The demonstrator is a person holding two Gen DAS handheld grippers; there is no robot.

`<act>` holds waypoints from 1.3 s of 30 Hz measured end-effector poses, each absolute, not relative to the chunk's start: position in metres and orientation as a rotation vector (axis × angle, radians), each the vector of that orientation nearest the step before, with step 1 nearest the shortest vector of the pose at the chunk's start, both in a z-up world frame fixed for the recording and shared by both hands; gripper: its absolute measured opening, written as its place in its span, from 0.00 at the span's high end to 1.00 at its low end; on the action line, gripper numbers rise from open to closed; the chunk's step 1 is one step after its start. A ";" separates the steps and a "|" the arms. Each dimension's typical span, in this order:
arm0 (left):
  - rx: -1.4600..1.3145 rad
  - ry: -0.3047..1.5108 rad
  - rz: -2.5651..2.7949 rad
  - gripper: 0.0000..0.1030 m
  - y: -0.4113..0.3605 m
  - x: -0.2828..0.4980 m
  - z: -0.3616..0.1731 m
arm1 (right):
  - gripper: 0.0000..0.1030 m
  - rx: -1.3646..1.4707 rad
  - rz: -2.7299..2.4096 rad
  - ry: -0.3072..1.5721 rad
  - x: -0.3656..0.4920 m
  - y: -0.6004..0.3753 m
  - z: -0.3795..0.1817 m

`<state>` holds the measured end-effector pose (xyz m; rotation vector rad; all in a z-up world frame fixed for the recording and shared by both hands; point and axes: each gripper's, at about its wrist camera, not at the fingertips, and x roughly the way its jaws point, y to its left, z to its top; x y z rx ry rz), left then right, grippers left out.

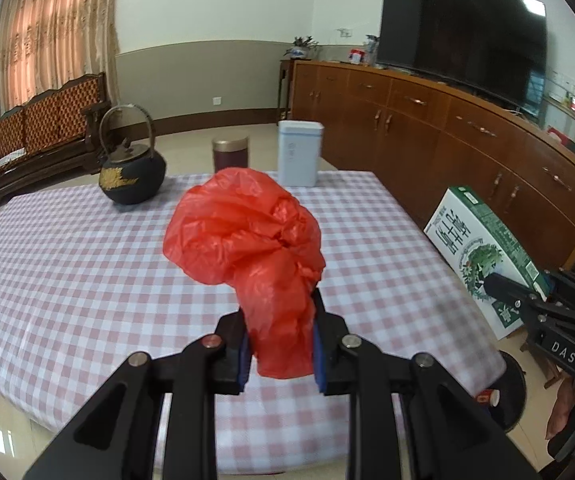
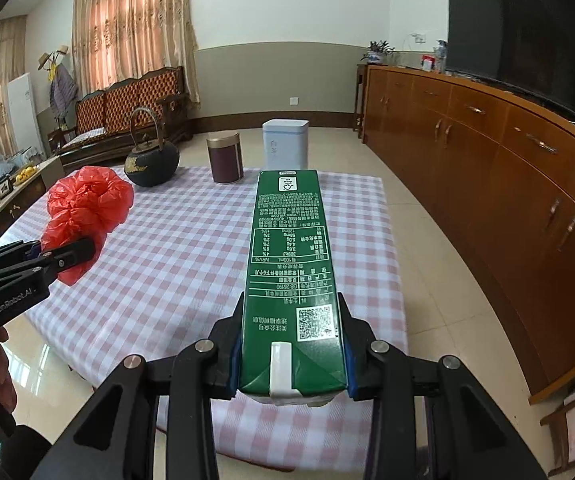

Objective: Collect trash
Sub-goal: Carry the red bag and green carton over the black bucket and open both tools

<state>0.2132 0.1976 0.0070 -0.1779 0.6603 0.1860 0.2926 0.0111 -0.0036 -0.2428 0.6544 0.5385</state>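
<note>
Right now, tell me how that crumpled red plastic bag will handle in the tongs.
The crumpled red plastic bag is probably floppy: it bulges loosely above the left tongs. Likely very light, thin film. It may slip, since only a bunched tail is pinched.

1. Left wrist view sits close behind its gripper, looking down across the checked table (image 1: 87, 260) toward the far wall.
2. Right wrist view, just rightward, faces likewise; both share the teapot (image 1: 131, 176).
</note>
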 end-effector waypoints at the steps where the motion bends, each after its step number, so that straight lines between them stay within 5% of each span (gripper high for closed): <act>1: -0.173 0.653 0.178 0.76 0.192 0.210 0.010 | 0.62 -0.239 0.533 0.651 0.287 0.005 -0.001; 39: 0.004 0.710 -0.324 0.76 -0.068 0.204 -0.011 | 0.62 -0.092 0.093 0.691 0.202 -0.260 -0.015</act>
